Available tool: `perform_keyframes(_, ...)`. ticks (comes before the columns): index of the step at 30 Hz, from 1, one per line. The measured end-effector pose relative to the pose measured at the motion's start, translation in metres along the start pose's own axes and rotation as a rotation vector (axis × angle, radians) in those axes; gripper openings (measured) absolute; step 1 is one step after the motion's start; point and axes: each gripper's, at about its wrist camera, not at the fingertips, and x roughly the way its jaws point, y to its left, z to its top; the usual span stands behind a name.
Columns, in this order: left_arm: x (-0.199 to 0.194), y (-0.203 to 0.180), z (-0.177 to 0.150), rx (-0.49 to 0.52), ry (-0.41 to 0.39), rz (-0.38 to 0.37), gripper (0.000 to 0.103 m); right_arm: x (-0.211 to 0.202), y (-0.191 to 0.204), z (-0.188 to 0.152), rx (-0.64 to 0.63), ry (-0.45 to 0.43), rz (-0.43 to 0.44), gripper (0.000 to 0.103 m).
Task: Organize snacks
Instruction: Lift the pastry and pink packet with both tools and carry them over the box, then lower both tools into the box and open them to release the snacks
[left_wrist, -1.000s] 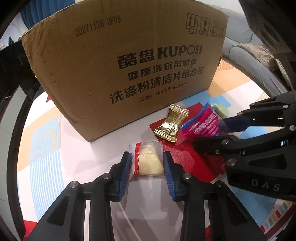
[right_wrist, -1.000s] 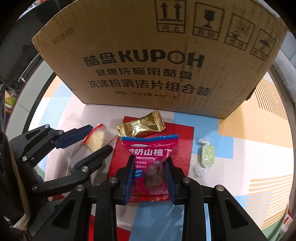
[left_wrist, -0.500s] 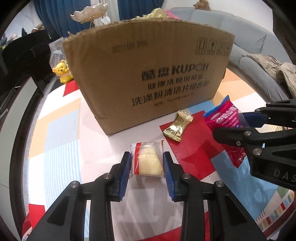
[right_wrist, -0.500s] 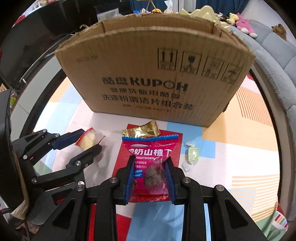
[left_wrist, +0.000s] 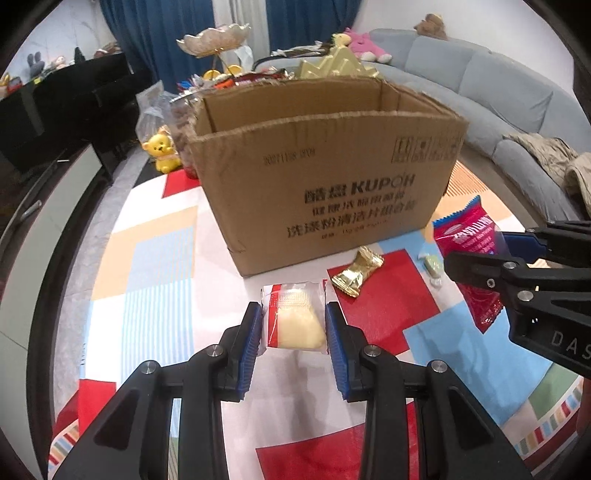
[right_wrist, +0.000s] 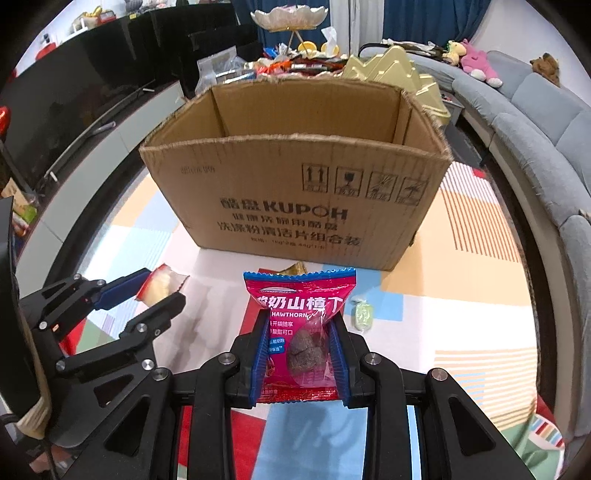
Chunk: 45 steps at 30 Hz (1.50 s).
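place: home living room | evidence: grey sofa with plush toys; blue curtains; colourful patterned tablecloth

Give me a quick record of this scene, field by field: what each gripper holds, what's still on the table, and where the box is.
left gripper: shut on clear cream snack packet
right gripper: shut on red hawthorn packet
on table: gold candy, green candy
cardboard box: open-topped, behind the candies
both packets: held above the table, short of the box
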Motion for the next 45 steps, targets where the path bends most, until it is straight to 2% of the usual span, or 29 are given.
perform_keyframes(17,-0.052,0.001,0.032,-0.078,-0.074,0.053,0.035,-0.046,-0.011,0.01,0.038,-0.12,0.008,0.031)
perform_keyframes(29,-0.083,0.012,0.064,-0.124,-0.148,0.08,0.035,-0.082,-0.011,0.039,0.032,-0.222,0.002,0.031)
perform_keyframes(45,-0.096,0.018,0.108,-0.159,-0.221,0.09,0.035,-0.096,-0.019,0.081,0.04,-0.303,-0.003,0.031)
